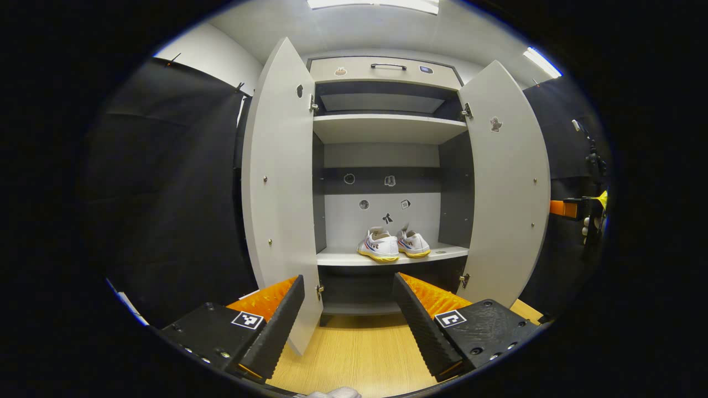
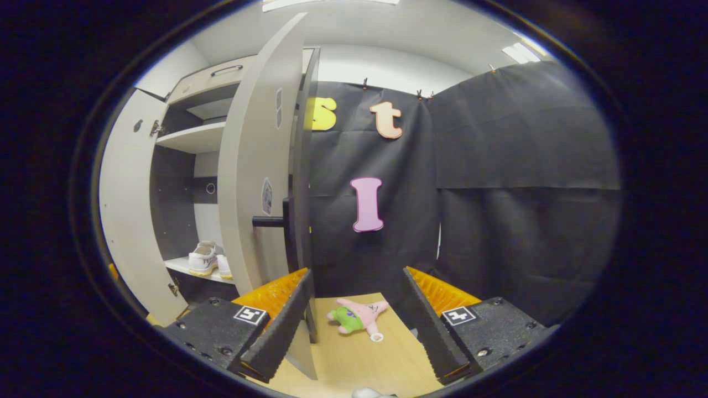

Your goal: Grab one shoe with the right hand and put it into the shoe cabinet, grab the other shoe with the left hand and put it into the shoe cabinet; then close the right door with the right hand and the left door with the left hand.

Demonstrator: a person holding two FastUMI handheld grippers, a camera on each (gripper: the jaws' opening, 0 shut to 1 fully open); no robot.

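We face the cabinet [image 1: 387,166] with both doors wide open. From the left gripper view we look straight in: the left door [image 1: 279,182] swings out toward us on one side, the right door [image 1: 506,188] on the other, and neither has begun to close.

Both shoes [image 1: 392,244] sit side by side on the lower shelf [image 1: 343,257], toes toward us, touching or nearly so. So the first half of the task reads as done — both shoes are stowed — and what is left is the two doors, right first, then left.

The right gripper [image 2: 354,315] looks past the edge of the right door [image 2: 251,177], close beside it, with the dark handle [image 2: 268,221] sticking out just above its left finger. We judge it to be lining up for the push on that door, though no contact shows yet. Its fingers stand apart with nothing between them; beyond them a pink plush toy [image 2: 357,318] lies on the wooden floor [image 2: 354,359].

The left gripper [image 1: 348,315] hangs back, centred on the opening and level, well apart from the left door. Its fingers also stand apart, holding nothing.
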